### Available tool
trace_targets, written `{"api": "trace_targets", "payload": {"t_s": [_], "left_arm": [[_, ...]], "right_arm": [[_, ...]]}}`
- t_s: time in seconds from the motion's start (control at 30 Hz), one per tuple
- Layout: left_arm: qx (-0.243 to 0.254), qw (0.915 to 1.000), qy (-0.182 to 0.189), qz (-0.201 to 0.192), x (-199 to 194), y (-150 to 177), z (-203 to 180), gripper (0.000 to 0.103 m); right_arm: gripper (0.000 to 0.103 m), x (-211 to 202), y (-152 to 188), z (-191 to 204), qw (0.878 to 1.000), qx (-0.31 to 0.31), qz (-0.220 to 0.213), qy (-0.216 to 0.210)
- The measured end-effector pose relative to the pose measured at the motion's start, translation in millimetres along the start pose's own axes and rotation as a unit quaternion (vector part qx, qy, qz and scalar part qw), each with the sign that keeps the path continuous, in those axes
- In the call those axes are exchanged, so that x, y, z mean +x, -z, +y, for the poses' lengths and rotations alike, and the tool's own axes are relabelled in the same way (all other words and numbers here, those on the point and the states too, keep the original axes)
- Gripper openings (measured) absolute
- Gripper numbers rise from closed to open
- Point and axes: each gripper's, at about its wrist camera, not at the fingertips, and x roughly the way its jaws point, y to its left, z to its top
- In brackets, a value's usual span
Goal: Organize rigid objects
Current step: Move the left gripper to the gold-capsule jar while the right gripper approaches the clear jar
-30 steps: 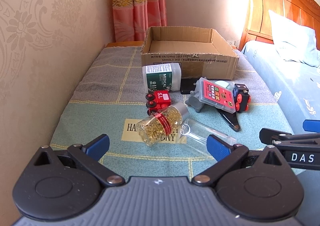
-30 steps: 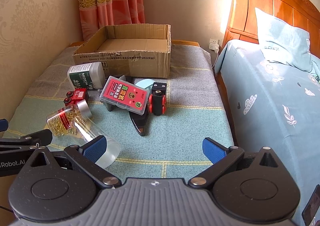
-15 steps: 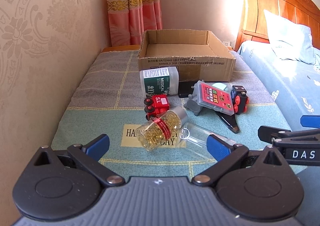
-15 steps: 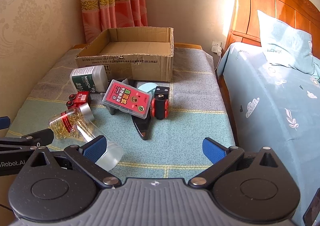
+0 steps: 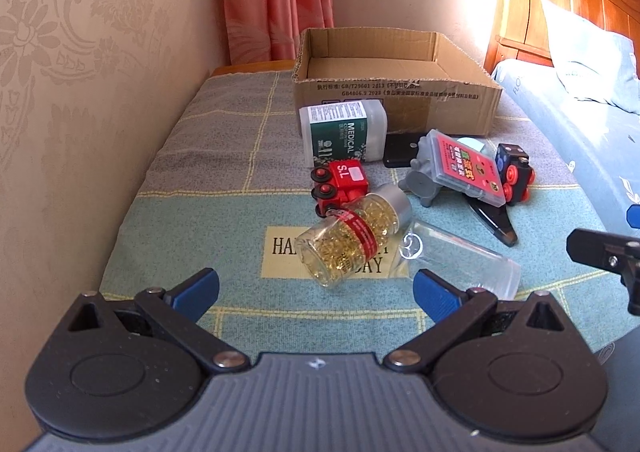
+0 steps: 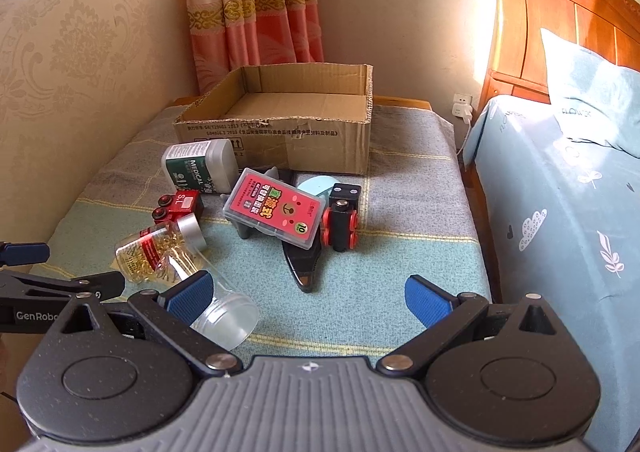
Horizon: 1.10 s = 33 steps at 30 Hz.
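Note:
An open cardboard box [image 5: 396, 92] [image 6: 280, 132] stands at the back of the cloth-covered table. In front of it lie a green-labelled medical tub [image 5: 344, 130] [image 6: 200, 168], a red toy train car [image 5: 340, 182] [image 6: 178, 206], a jar of gold capsules [image 5: 354, 238] [image 6: 160, 248], a clear empty jar [image 5: 460, 260] [image 6: 216, 304], a red card case [image 5: 466, 166] [image 6: 276, 208] resting on a grey toy, and a black toy car [image 5: 514, 174] [image 6: 340, 218]. My left gripper [image 5: 316, 288] is open and empty just short of the capsule jar. My right gripper [image 6: 306, 292] is open and empty, near the clear jar.
A wall with patterned paper runs along the left. A bed with a blue sheet [image 6: 560, 212] and wooden headboard lies to the right. A black pointed tool [image 6: 302, 264] lies under the card case. Pink curtains hang behind the box.
Both grippers have risen and tilted a little, so the objects sit lower in view. Both stay open. Nothing on the table has moved.

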Motion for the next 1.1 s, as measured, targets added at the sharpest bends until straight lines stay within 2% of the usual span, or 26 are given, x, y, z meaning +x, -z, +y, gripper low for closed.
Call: {"api": "trace_targets", "payload": {"t_s": [0.53,0.87,1.1], "left_arm": [[-0.007,0.9994,-0.002,0.033,45.0,1.0,21.6,0.103],[-0.018,0.9983,-0.009,0.055,66.9,-1.0,34.2,0.103],[-0.031,0.9977,-0.03,0.053,74.8,-8.3,49.8,0.103]], "right_arm": [[0.103,52.2,12.8,37.5,0.993,-0.071,0.074,-0.063],[0.103,68.6,15.2,22.9,0.991,-0.063,0.108,-0.04],[0.103,69.7,14.5,2.5,0.993,-0.044,0.108,-0.004]]}}
